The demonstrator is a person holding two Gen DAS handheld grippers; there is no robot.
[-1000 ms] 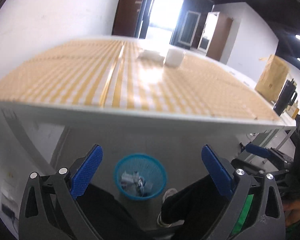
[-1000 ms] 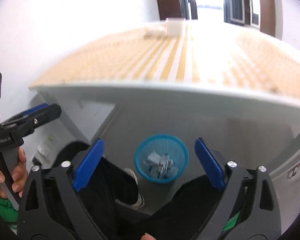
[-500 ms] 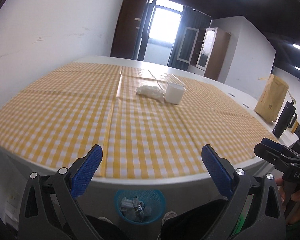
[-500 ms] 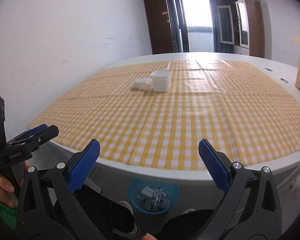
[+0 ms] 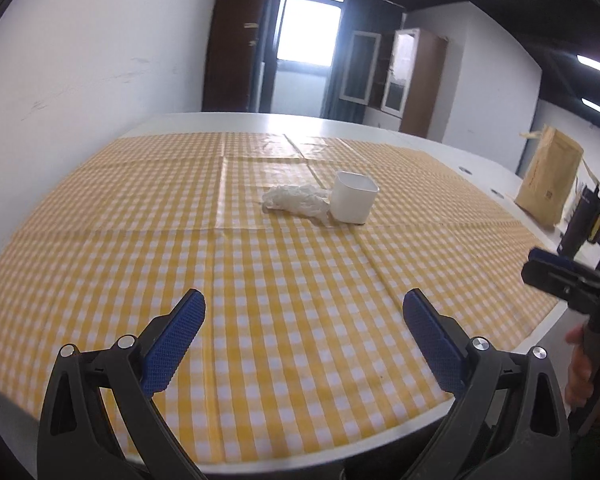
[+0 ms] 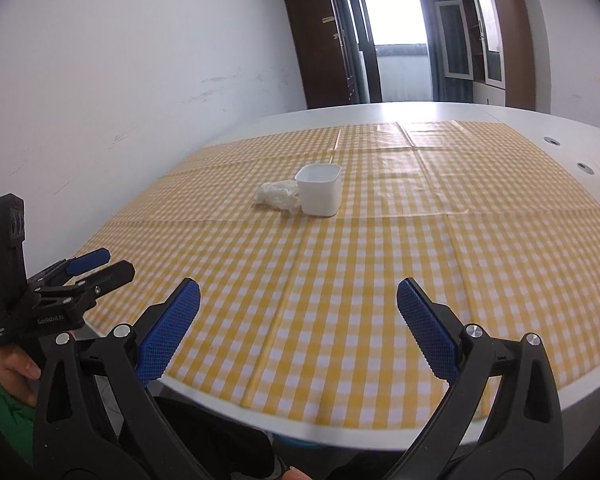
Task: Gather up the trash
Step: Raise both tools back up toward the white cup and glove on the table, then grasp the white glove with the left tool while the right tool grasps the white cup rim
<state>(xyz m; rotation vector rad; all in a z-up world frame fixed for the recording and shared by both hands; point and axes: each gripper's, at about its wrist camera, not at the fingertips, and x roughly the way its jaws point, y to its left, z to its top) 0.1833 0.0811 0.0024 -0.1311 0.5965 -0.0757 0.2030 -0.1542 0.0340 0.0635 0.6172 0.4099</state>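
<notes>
I hold both jaws spread wide, left gripper (image 5: 304, 316) and right gripper (image 6: 298, 306) empty, well short of the white cup (image 6: 319, 189); crumpled plastic wrap (image 6: 277, 195) touches its left side.

The table (image 5: 100, 208) is viewed from its near edge by both wrist cameras; the white cup (image 6: 319, 189), perhaps central, is shared.

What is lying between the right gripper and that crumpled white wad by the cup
Nothing visible. Only bare checked tablecloth lies between the open right gripper and the crumpled wad. The white cup sits against the wad's right side, not in front.
</notes>
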